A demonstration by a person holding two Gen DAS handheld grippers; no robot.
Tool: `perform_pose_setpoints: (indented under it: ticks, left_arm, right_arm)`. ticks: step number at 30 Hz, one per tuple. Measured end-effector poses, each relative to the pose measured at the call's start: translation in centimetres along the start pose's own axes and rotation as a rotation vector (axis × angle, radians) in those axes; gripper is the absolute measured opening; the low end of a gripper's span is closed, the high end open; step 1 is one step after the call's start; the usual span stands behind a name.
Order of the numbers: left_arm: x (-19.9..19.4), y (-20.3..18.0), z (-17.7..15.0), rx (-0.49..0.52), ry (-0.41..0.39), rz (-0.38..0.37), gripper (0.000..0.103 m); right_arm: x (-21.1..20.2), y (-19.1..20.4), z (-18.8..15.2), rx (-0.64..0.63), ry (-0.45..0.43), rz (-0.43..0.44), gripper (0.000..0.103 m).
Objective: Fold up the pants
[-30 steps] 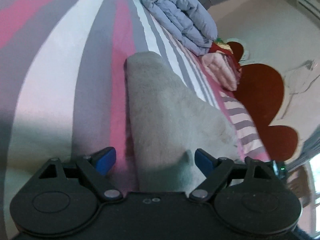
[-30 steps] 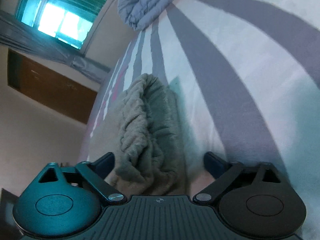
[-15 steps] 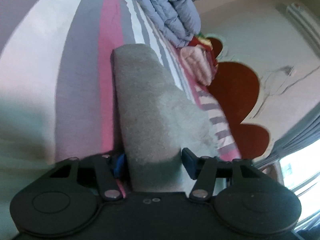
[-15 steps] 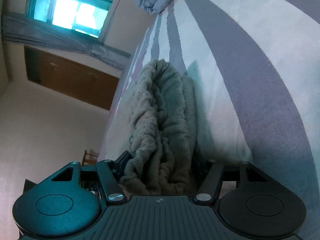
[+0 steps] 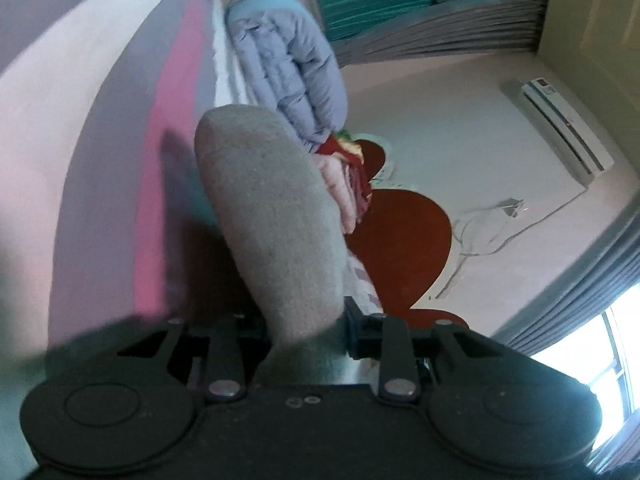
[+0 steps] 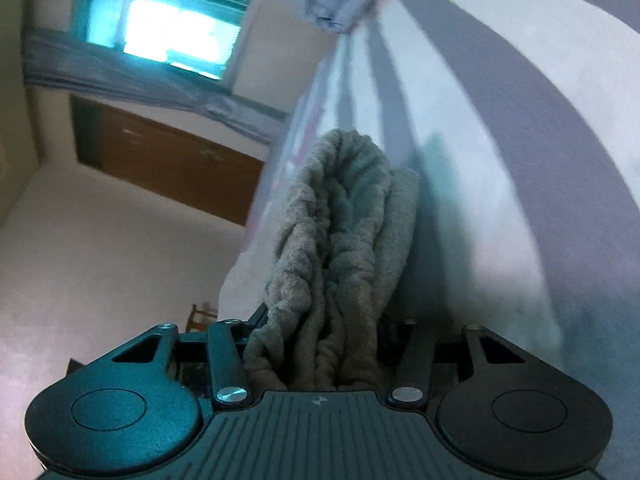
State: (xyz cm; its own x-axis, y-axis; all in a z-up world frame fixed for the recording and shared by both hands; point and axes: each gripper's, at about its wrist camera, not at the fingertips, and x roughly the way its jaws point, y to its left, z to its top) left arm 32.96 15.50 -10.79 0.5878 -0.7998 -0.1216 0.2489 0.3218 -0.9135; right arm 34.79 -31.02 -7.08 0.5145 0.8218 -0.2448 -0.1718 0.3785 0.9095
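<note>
In your left wrist view, the striped bed sheet (image 5: 120, 128) fills the left of the frame. At bottom centre your left tool (image 5: 306, 332) is clenched on the grey pants (image 5: 272, 216), which rise from the jaws toward mid-frame as 1 smooth fold. Above them lies a rolled lilac quilt (image 5: 288, 68), with folded pink and red cloths (image 5: 348, 184) just right of the pants. Further right stand a dark red headboard (image 5: 404, 232) and, upper right, an air conditioner (image 5: 560, 124).

In your right wrist view, a window (image 6: 176, 28) and a brown door (image 6: 168, 160) sit left. At bottom centre your right tool (image 6: 316, 344) grips the bunched pants (image 6: 344, 248); the sheet (image 6: 520, 160) fills the right.
</note>
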Motion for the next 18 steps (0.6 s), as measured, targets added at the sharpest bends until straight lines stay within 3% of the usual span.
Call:
perform_pose_setpoints:
  ticks: [5, 14, 17, 18]
  left_arm:
    - [-0.6, -0.4, 3.8, 0.037, -0.056, 0.019, 0.021]
    - [0.0, 3.7, 10.6, 0.027, -0.101, 0.160, 0.021]
    - [0.3, 6.4, 11.0, -0.014, -0.071, 0.264, 0.030]
    - [0.3, 7.0, 10.8, -0.018, -0.070, 0.243, 0.032]
  right_arm:
    - [2.5, 1.9, 2.9, -0.061, 0.031, 0.039, 0.048]
    - [14.4, 2.2, 10.1, -0.094, 0.092, 0.025, 0.048]
    - [17.1, 0.7, 11.0, -0.079, 0.116, -0.004, 0.049]
    - [17.6, -0.5, 11.0, -0.040, 0.123, -0.029, 0.054]
